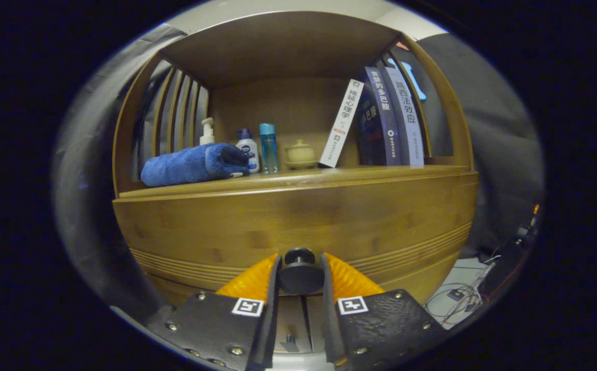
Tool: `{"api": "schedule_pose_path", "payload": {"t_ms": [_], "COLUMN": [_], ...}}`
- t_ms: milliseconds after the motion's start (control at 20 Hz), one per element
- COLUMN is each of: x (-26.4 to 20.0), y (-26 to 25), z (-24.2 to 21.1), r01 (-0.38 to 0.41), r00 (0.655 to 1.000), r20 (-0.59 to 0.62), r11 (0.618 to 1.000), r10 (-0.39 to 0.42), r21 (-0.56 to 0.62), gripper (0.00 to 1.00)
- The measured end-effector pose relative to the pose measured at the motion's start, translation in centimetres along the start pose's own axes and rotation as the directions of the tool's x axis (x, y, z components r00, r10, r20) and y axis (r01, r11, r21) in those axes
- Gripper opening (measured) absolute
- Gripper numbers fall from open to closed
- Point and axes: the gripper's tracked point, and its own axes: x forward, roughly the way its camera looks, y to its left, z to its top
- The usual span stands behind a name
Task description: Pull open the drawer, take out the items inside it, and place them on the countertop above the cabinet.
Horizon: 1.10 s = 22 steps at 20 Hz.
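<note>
Drawer front (298, 221) of a wooden cabinet spans the middle of the frame, closed and flush with the cabinet body, grooved lines running along its lower part. Its dark round knob (300, 272) sits at lower centre, directly between the two fingers of the gripper (300, 275). The fingers are drawn in close on either side of the knob; each inner face appears to touch it, so the gripper pinches the knob. Each finger carries a small square marker (352, 305) near its base.

Above the drawer, the worktop (381, 172) forms the floor of an open niche with slatted sides. On it, from left to right across the upper half of the frame:
- a rolled blue towel (193, 164), lying on its side at the left end;
- a white pump bottle (206, 132) behind the towel;
- a white bottle with a blue cap (247, 148), touching the towel's right end;
- a slim clear blue bottle (268, 147), just beside it;
- a small pale lidded pot (300, 153) on a saucer, near centre;
- a white book (342, 123) leaning to the right;
- two darker books (388, 118) at the right end, against which it rests.

At lower right, beyond the cabinet, cables (463, 293) lie on a pale floor.
</note>
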Motion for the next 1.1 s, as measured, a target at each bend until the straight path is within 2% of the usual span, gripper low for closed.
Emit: {"api": "schedule_pose_path", "payload": {"t_ms": [100,150,250,800,900,1100], "x": [-0.6,-1.0,-2.4,-13.8,-16.1,-19.9], "y": [0.2,0.3,-0.3,-1.6,-1.7,-1.3], "z": [-0.1,0.0,-0.1,-2.2,-2.6,-3.6], "r01": [-0.049,-0.073,-0.064,-0.067,-0.076,-0.095], "r00": [0.999,0.997,0.998,0.997,0.996,0.993], "r20": [0.012,0.016,0.010,-0.038,-0.054,-0.082], "r11": [0.999,0.997,0.998,0.997,0.997,0.994], "r10": [0.049,0.072,0.064,0.065,0.075,0.090], "r21": [0.011,0.036,-0.008,-0.044,-0.024,-0.055], "gripper": [0.32,0.32,0.25,0.25,0.25,0.25]}}
